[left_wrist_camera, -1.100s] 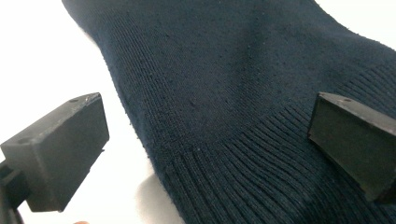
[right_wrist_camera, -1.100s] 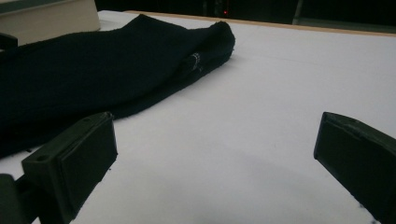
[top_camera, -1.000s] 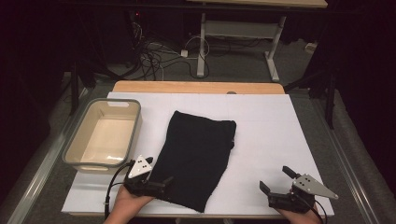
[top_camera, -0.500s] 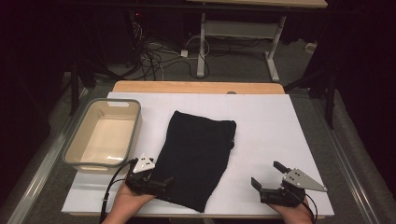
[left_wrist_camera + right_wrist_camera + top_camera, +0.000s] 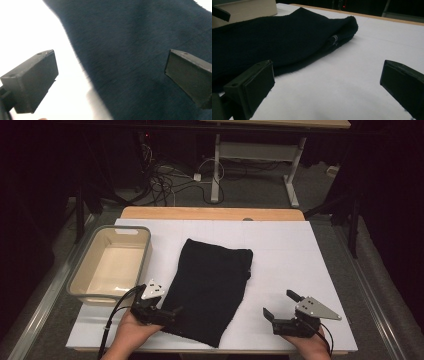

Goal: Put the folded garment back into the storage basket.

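Both fingers wide | left gripper [image 5: 172, 312] straddles black cloth [image 5: 210, 290] edge | right gripper [image 5: 280, 307] beside it

No legible text, labels, brands or numbers anywhere. Small pale stitched mark on the black garment [image 5: 287, 37], too blurred to read.

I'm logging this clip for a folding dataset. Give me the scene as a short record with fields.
surface: white table top
garment: black cloth, lying flat near the middle, partly folded
container: beige bin, left of the cloth, nothing visible inside
left gripper: jaws open, at the cloth's near left edge, one jaw over the cloth
right gripper: jaws open, over bare table right of the cloth, apart from it
held: nothing in either gripper
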Available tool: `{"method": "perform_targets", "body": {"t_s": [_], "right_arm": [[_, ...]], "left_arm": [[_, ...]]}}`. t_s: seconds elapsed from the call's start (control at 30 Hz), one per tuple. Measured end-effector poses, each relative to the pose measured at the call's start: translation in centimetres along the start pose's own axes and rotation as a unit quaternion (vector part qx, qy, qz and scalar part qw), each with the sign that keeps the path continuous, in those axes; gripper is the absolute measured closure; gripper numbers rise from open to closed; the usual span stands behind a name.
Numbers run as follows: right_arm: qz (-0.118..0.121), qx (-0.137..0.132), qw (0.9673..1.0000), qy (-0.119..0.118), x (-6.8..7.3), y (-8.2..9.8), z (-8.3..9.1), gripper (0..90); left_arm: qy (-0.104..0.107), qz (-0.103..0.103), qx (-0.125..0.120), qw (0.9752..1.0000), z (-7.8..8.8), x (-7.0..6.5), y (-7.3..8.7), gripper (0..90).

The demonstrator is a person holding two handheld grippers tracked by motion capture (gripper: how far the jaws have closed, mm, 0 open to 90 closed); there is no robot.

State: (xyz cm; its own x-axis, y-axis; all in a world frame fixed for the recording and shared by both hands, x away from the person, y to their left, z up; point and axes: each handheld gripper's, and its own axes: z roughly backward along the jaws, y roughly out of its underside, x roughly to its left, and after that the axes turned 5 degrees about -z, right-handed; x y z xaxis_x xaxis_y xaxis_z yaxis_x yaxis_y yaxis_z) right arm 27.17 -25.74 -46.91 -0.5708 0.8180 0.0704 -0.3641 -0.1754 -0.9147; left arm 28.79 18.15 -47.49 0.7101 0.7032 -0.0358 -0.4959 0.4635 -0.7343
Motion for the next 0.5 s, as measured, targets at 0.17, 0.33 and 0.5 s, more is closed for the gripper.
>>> {"method": "perform_targets", "body": {"t_s": [0.17, 0.33, 0.5], "right_arm": [[0.0, 0.004, 1.0, 0.003, 0.3, -0.1, -0.3, 0.0], [0.002, 0.011, 0.9999, 0.002, 0.8, 0.0, -0.4, 0.0], [0.003, 0.02, 0.9998, 0.001, 1.0, 0.1, -1.0, 0.0]], "left_arm": [[0.003, -0.008, 0.027, 0.9996, 0.2, -1.0, 0.9, 2.1], [0.009, -0.003, 0.043, 0.999, 0.9, -1.1, 1.4, 2.4], [0.018, 0.006, 0.078, 0.9967, 0.3, -0.5, 1.4, 2.7]]}}
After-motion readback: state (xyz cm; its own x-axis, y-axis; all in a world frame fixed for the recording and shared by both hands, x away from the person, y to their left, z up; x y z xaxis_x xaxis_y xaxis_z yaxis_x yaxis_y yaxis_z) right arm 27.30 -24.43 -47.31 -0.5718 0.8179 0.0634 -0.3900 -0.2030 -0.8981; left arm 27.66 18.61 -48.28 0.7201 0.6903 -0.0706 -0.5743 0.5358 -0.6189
